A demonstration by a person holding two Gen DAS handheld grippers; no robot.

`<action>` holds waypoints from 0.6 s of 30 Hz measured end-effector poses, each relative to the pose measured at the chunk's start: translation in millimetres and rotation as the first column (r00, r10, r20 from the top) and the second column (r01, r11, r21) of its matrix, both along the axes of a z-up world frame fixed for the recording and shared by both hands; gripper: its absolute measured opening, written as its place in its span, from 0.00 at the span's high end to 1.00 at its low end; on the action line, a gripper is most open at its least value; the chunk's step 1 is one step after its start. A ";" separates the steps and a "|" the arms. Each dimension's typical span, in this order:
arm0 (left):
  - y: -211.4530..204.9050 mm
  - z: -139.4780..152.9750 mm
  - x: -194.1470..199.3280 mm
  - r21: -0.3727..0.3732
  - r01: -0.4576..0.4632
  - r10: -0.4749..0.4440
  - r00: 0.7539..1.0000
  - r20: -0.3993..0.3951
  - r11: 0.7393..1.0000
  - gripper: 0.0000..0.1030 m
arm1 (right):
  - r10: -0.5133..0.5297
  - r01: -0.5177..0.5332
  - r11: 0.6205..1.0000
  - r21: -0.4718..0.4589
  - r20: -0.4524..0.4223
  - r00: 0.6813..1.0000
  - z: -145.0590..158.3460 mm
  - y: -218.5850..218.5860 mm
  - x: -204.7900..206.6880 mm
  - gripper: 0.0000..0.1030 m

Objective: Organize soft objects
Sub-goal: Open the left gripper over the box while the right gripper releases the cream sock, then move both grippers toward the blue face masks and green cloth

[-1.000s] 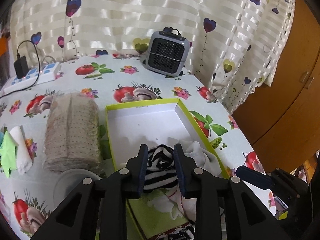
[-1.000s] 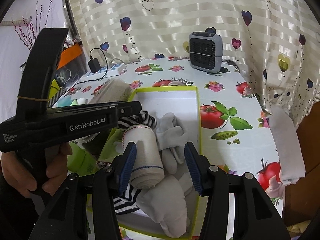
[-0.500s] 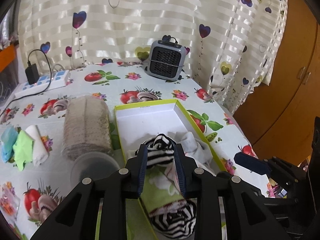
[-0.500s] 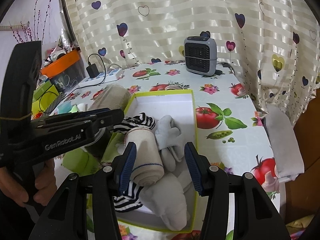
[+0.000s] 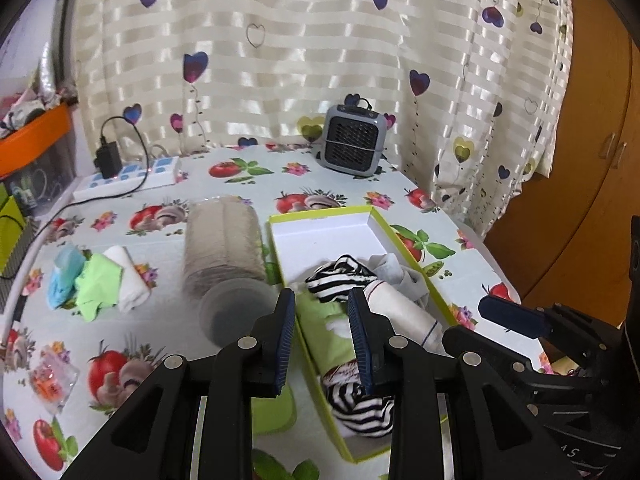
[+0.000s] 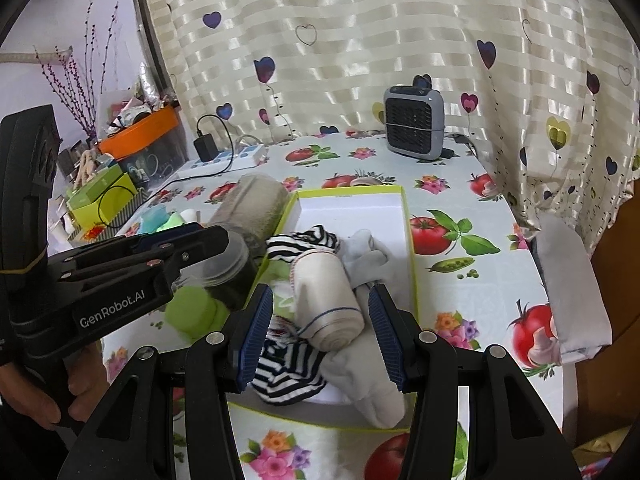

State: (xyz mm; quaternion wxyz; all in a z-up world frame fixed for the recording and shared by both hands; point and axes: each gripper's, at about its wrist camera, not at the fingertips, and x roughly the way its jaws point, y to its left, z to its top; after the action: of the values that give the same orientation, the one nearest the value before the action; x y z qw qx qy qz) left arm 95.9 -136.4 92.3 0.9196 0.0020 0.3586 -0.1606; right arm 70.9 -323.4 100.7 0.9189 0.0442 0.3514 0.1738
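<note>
While box [image 5: 320, 216] holds socks, jar [image 5: 236, 312] flanks left tool [image 5: 322, 332].

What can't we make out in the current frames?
- Box near corner: left wrist view, hidden behind the left gripper.
- Green roll: right wrist view, partly covered by the left gripper's body.
- Clear jar: both views, blurred; contents unreadable.
- Striped sock: right wrist view, partly behind the right gripper.

Striped cream curtain [image 5: 320, 40] with heart prints, backlit, behind table with fruit-print cloth [image 5: 240, 176]. Wooden cabinet [image 5: 592, 160] right of curtain. White wall [image 6: 60, 20] to its left.
</note>
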 end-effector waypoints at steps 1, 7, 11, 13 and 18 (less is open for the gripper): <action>1.6 1.0 -2.5 0.001 -0.003 0.003 1.000 0.004 1.000 0.75 | 0.003 -0.003 1.000 -0.001 0.001 1.000 0.8 1.5 -1.2 0.50; 17.0 3.2 -16.5 -0.004 -0.025 0.025 1.000 0.018 1.000 0.75 | 0.030 -0.030 1.000 0.000 0.010 1.000 6.2 12.0 -9.9 0.50; 27.9 2.8 -21.5 -0.004 -0.044 0.045 0.999 0.019 0.999 0.75 | 0.050 -0.050 0.999 0.010 0.006 0.999 7.4 19.8 -12.0 0.50; 32.9 2.9 -23.7 -0.005 -0.055 0.055 0.998 0.021 0.998 0.74 | 0.060 -0.060 0.998 0.015 0.005 0.998 7.5 23.6 -12.3 0.50; 46.1 3.0 -27.3 0.010 -0.096 0.095 0.995 0.032 0.995 0.71 | 0.094 -0.094 0.995 0.025 0.004 0.996 7.5 35.8 -11.9 0.50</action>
State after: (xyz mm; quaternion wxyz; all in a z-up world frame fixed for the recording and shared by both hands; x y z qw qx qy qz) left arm 68.7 -90.3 95.3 0.9317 -0.0075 0.3446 -0.1143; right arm 59.0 -287.5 108.2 0.9096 0.0392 0.3496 0.2211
